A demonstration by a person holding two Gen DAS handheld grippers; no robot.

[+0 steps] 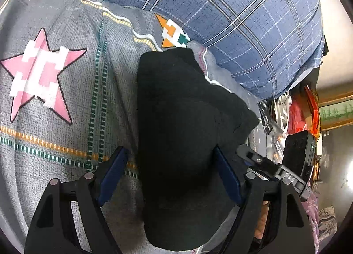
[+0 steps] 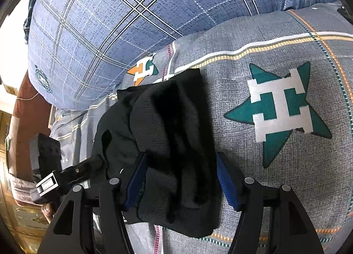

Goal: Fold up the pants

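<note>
The black pants [image 1: 176, 134] lie folded into a compact bundle on the grey star-patterned bedspread [image 1: 66, 148]. My left gripper [image 1: 169, 154] is open, its blue-padded fingers [image 1: 114, 170] wide on either side of the bundle. In the right wrist view the same bundle [image 2: 174, 143] lies in thick folded layers. My right gripper [image 2: 181, 161] is open too, one finger on each side of the pants. Each gripper shows at the edge of the other's view: the right one [image 1: 275, 170] and the left one [image 2: 66, 174].
A blue plaid pillow [image 1: 242, 22] lies just beyond the pants; it also shows in the right wrist view [image 2: 110, 22]. Clutter with red and white items [image 1: 295, 112] sits past the bed edge on the right. A pink star [image 1: 42, 75] and a teal star [image 2: 282, 110] mark the bedspread.
</note>
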